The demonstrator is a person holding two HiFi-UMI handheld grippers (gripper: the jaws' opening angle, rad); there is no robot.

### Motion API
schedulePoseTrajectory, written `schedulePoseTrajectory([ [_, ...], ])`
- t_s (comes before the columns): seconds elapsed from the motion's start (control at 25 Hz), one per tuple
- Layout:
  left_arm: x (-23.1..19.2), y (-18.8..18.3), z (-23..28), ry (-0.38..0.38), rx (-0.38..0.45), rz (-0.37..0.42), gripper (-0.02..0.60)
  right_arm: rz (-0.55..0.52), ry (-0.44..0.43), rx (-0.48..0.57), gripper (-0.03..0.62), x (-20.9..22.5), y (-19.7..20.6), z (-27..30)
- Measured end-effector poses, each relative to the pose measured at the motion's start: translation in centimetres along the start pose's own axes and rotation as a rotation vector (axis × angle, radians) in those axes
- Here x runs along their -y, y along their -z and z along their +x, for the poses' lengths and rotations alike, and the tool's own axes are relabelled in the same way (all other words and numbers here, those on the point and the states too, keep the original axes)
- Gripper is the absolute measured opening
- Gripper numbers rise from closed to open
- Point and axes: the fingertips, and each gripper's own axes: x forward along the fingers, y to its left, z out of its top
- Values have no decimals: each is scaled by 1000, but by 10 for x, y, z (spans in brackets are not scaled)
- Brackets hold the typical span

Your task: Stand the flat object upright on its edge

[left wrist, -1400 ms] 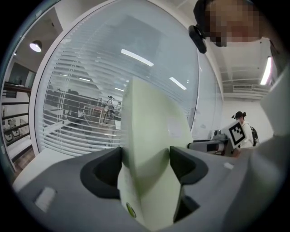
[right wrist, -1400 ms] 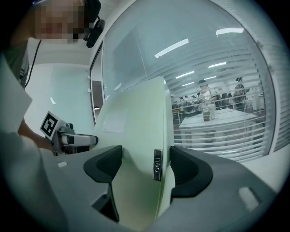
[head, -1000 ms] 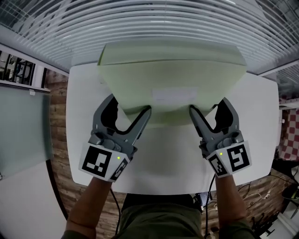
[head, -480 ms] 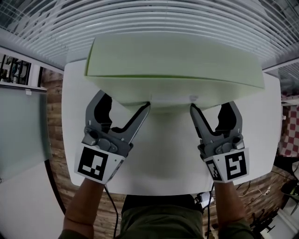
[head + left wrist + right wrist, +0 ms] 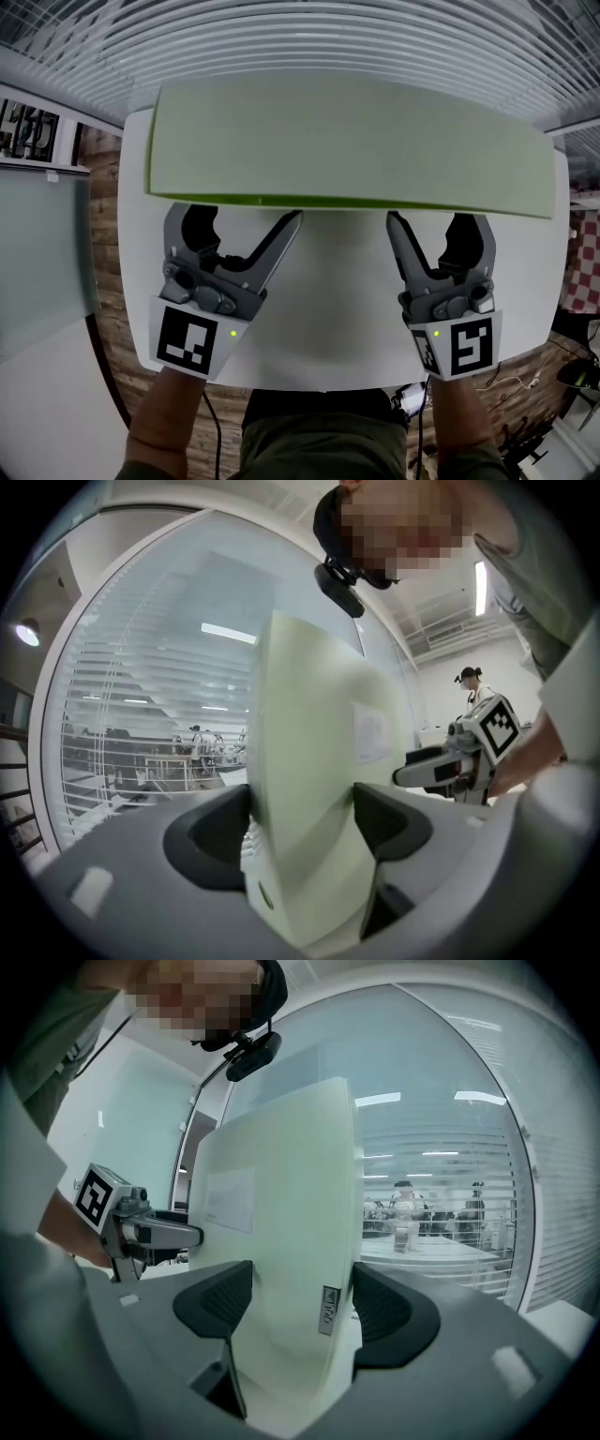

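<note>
A thick, pale green flat board [image 5: 347,141] stands tilted up on the white table [image 5: 328,309], its near long edge facing me and its far edge on the tabletop. My left gripper [image 5: 234,214] straddles that near edge at the left, and both pads press the board's faces [image 5: 309,761]. Over on the right my right gripper [image 5: 438,220] clamps the same edge, a small label showing on the board [image 5: 281,1222] beside one pad. Each gripper view shows the other gripper across the board: right gripper [image 5: 469,752], left gripper [image 5: 131,1222].
Window blinds [image 5: 309,37] run along the table's far side. A glass partition [image 5: 47,253] stands at the left over a wooden floor [image 5: 108,309]. Cables [image 5: 525,412] lie on the floor at the right. The person's blurred head shows above the board in both gripper views.
The board has swung up from a low slant to nearly upright, its near edge rising towards me. Both grippers rose with it and now sit a little further apart.
</note>
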Motion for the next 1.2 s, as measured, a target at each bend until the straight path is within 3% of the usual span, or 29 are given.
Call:
schedulePoseTrajectory([
  [0.92,19,6,-11,-12,-19,11,333,-27,-8,1,319,-1,6,-19],
  [1.2,5,13,-18,-14,-21,4,337,-26,-22,-7,319,-13,11,-9],
])
